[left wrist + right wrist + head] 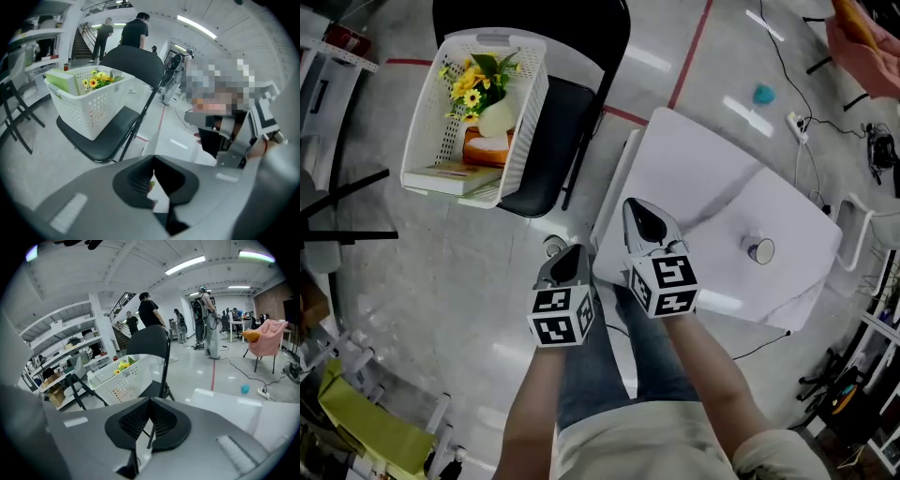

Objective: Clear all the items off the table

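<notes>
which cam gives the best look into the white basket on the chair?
Head view: it looks down into the basket, showing the flowers and book inside. The left gripper view shows the basket side-on, flowers above the rim; the right gripper view shows the basket likewise, smaller.

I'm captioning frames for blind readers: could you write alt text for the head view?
From above, a person holds the shut left gripper and right gripper near a white table bearing a small round object. Beside it, a white basket with yellow flowers sits on a black chair.
</notes>
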The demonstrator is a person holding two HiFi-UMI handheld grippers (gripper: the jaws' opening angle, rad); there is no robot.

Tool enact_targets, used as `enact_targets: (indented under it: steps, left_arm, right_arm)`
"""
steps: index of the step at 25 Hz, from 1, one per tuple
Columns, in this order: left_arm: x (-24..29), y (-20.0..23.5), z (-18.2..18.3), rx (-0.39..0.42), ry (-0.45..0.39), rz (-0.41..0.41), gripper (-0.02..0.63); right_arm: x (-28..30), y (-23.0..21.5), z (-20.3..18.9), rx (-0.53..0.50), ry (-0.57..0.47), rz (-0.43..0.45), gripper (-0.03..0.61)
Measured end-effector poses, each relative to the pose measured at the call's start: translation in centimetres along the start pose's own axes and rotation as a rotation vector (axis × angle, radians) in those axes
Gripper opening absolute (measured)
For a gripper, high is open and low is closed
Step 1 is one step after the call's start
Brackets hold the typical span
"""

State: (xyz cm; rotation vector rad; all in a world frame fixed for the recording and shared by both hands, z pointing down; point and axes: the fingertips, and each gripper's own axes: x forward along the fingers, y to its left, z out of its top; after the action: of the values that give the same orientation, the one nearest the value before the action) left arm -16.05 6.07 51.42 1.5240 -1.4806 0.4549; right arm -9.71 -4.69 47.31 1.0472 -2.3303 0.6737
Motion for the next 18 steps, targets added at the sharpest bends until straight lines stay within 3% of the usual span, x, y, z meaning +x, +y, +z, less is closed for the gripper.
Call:
enact_targets:
  steps: [18]
  left_arm:
    - [7.9,-15.5,-2.7,0.192,0.111,-0.154,0.009]
  right_arm:
    - [-12.1,-19.7,-8.7,0.21,-0.013,-0.31,-0.002]
